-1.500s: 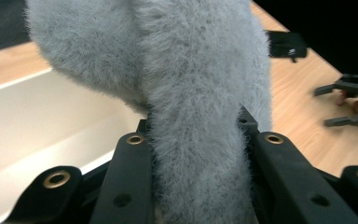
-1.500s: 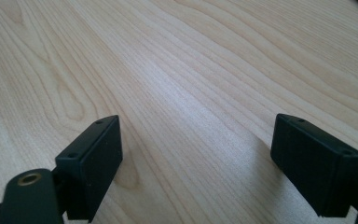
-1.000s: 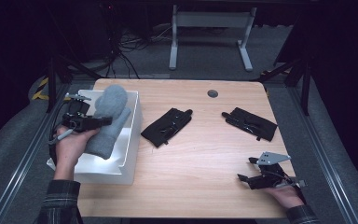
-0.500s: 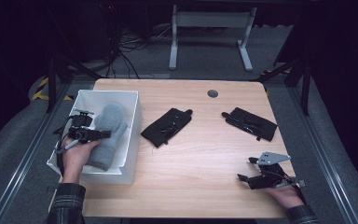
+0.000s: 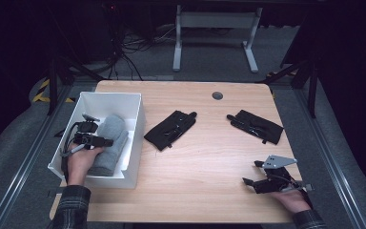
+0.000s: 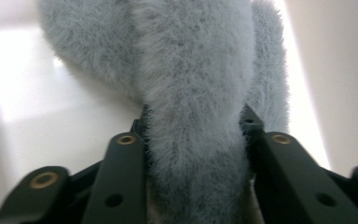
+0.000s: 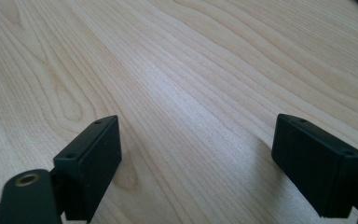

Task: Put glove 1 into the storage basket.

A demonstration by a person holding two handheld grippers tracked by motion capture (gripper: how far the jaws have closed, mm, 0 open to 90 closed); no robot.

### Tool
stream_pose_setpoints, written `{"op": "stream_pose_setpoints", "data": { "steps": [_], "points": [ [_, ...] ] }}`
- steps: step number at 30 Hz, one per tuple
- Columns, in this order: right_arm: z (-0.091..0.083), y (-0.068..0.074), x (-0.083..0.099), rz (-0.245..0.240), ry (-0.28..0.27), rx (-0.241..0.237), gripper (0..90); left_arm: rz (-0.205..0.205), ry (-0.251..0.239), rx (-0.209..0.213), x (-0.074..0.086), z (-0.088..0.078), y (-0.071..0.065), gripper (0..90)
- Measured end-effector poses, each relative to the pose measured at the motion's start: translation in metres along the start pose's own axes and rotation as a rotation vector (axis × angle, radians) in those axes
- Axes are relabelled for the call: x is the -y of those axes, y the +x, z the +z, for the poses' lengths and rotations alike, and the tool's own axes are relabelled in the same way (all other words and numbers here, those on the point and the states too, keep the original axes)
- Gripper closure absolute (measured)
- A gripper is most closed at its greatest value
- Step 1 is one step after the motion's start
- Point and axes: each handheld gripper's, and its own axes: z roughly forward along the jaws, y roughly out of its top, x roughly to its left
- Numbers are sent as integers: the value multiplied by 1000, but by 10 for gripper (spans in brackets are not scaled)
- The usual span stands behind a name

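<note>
Dark floor and black cables surround a pale wooden desk (image 5: 205, 157), lit from above; a grey metal stand (image 5: 214, 36) rises behind it. On the desk's left edge sits a white box (image 5: 133, 138), the landmark for the rest. Inside the box lies a fluffy grey towel (image 5: 109, 143), rolled lengthwise, and the left gripper (image 5: 102, 141) reaches into the box over it. In the left gripper view the towel (image 6: 191, 93) fills the gap between the jaws, which have just been opening, so I judge the towel is being let go to rest on the box floor; whether the pads press it at this instant I cannot tell. Right of the box lie two black pouches (image 5: 170, 130), one near, one (image 5: 256, 126) farther. Far right of the box, the right gripper (image 5: 251, 175) rests low on the desk with jaws wide apart and empty, probably waiting its turn.
</note>
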Motion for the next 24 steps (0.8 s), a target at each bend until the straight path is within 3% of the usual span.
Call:
{"op": "stream_pose_setpoints", "data": {
  "steps": [3,7,8,10,13,20,24],
  "points": [
    [0,0,0,0,0,0,162,-16,-15,-5,-1,-4,0,444],
    [0,0,0,0,0,0,162,-3,-28,-39,-4,-11,-6,336],
    [0,0,0,0,0,0,162,10,-39,-49,-5,-15,-8,265],
    [0,0,0,1,0,0,162,21,-77,-64,-9,-25,-14,227],
    [0,0,0,0,0,0,162,36,-99,-72,-12,-33,-20,204],
    [0,0,0,0,0,0,162,87,-148,-43,-19,-55,-37,180],
    [0,0,0,-1,0,0,162,148,-173,-13,-24,-66,-56,170]
  ]
}}
